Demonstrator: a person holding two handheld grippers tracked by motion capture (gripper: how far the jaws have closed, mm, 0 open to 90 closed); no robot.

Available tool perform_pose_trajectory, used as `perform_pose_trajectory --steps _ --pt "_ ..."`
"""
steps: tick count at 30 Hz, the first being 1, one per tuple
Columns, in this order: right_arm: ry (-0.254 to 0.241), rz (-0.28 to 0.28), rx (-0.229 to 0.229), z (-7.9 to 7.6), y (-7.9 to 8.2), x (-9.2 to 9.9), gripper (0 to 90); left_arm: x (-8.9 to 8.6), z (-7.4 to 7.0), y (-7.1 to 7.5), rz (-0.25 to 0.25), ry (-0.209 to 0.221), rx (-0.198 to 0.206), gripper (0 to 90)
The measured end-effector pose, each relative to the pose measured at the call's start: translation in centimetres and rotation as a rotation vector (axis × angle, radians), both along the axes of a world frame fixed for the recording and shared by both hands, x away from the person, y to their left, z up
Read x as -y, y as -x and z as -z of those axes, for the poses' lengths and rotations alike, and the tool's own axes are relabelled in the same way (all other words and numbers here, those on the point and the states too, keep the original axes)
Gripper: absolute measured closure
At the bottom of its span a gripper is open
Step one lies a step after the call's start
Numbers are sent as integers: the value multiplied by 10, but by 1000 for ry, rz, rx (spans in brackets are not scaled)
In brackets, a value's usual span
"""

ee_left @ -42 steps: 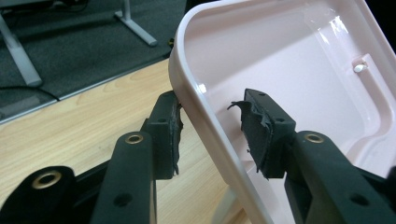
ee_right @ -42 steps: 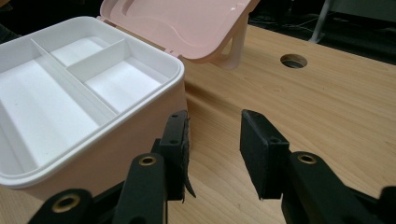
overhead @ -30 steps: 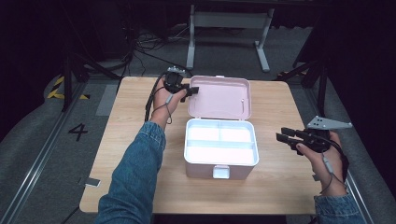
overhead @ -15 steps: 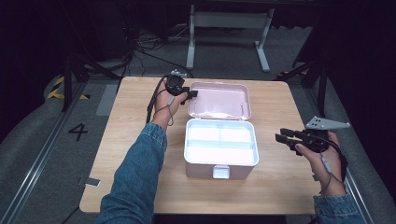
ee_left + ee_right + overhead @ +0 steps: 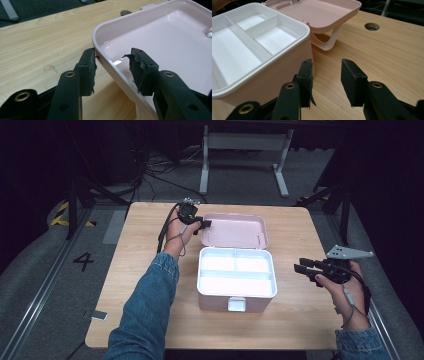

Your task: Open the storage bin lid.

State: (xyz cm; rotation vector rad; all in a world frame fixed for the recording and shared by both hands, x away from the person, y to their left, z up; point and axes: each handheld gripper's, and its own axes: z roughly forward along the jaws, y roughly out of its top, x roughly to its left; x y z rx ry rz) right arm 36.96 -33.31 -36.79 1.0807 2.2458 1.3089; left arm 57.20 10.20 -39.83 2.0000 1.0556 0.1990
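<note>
Two black two-jaw grippers flanked a pale pink plastic storage box (image 5: 235, 290) that sat open near the middle of a light wooden table (image 5: 130, 285). At the left of the high view, the left gripper (image 5: 206, 224) reached over the table's far side to the box's flipped-back pink lid (image 5: 235, 230), which lay open behind the box with its inside facing up. In the left gripper view, the lid's (image 5: 160, 37) rim ran between the jaws: one pad sat right against the rim's outer wall, while the other stood apart from it over the lid's inside, so the jaws were apart and not clamped. The box held a white divided tray (image 5: 237, 272) with one long compartment and two smaller ones behind it. At the right, the right gripper (image 5: 299, 266) hovered just beside the box's right wall, jaws apart with nothing between them; in the right gripper view, one pad stood close to that wall (image 5: 269, 85).
</note>
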Motion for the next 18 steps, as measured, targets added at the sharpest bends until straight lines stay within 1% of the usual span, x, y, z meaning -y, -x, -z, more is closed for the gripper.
perform_pose_trajectory --steps 11,14,16,18 --pt "-1 -1 -4 0 0 1 618 2 3 0 2 -24 -18 556" --pt "-4 -2 -7 0 0 1 615 2 4 0 4 -25 -14 553" --pt "-2 -3 -10 1 -1 1 607 2 4 0 6 -13 -15 525" --pt "-4 -4 -16 1 -1 1 600 2 4 1 -15 8 -12 459"
